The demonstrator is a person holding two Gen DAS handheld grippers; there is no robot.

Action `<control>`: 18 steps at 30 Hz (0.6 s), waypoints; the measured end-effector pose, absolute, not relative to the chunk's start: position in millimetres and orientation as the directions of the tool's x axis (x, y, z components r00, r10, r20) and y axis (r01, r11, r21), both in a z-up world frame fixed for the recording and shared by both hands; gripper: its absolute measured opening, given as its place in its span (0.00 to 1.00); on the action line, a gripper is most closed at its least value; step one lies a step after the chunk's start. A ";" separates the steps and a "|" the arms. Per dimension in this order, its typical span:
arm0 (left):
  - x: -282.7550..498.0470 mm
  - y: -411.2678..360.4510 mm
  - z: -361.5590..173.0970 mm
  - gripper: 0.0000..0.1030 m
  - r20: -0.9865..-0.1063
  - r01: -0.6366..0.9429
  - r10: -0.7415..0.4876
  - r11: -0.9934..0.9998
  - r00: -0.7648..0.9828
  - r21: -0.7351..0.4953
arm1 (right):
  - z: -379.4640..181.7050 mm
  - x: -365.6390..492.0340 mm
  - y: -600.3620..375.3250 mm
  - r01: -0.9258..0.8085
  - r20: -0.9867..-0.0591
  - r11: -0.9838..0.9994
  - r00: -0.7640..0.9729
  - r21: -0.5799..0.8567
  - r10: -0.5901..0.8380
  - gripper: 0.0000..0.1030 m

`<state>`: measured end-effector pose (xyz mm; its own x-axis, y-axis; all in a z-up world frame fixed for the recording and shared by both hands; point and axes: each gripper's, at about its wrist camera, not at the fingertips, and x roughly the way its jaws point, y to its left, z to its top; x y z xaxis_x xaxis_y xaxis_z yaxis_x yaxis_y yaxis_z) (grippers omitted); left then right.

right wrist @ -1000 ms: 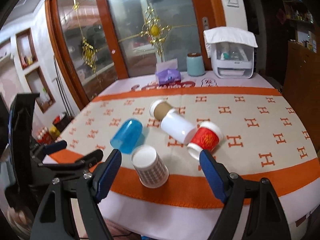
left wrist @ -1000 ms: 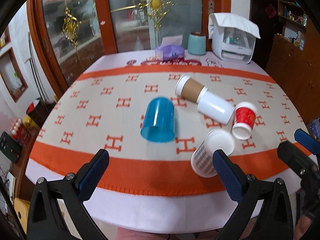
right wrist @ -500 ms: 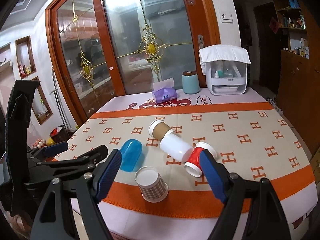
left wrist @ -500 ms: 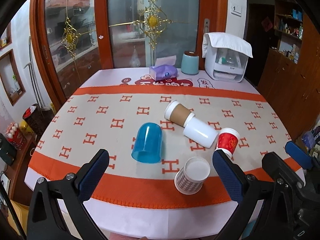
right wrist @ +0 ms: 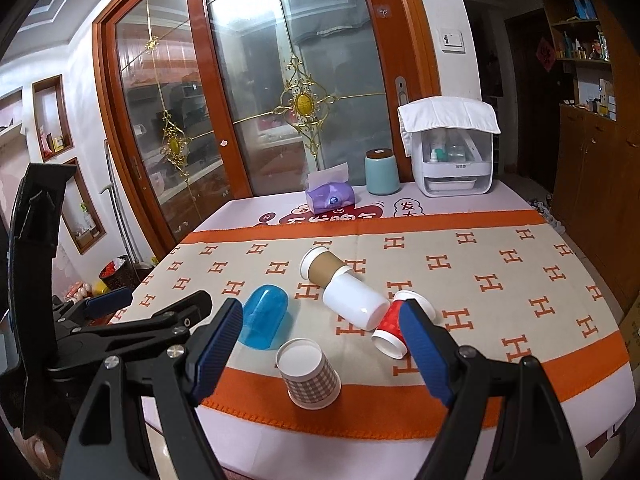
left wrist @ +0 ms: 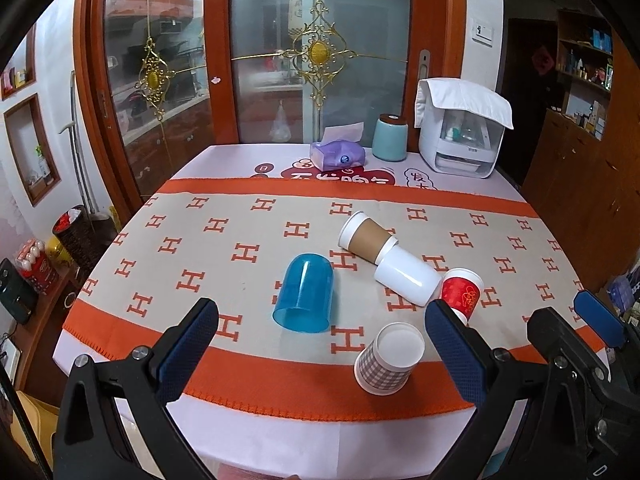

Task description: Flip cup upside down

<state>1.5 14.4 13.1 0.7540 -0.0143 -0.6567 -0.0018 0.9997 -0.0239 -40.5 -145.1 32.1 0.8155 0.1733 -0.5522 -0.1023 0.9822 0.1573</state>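
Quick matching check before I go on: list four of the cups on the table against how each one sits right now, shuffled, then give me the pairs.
Column 1:
1. blue plastic cup
2. checked paper cup
3. red paper cup
4. brown-sleeved cup

Column 2:
A. farthest back, on its side, its base end against the white cup
B. on its side, alone on the left, mouth toward the camera
C. nearest the front edge, on the orange band, tilted with its white inside showing
D. beside the white cup, partly behind the left gripper's right finger

Pairs: 1-B, 2-C, 3-D, 4-A
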 end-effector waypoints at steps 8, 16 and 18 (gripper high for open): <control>-1.1 13.7 13.3 0.99 -0.651 -0.012 0.003 1.000 0.759 -0.009 | 31.6 -41.7 -144.4 -0.101 -0.554 0.982 0.814 0.161 0.175 0.78; -4.1 14.9 11.4 0.99 -0.659 -0.021 0.013 1.000 0.752 -0.005 | 29.7 -41.5 -147.4 -0.101 -0.563 0.980 0.806 0.173 0.182 0.78; -3.8 15.2 10.6 0.99 -0.662 -0.025 0.016 1.000 0.749 -0.003 | 29.5 -41.7 -146.9 -0.102 -0.564 0.980 0.805 0.174 0.184 0.78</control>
<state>-3.8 15.2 10.6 0.7490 0.0165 -0.6623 -0.0247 0.9997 -0.0032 -41.7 -146.9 29.5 0.8052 0.1838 -0.5638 -0.1020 0.9795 0.1736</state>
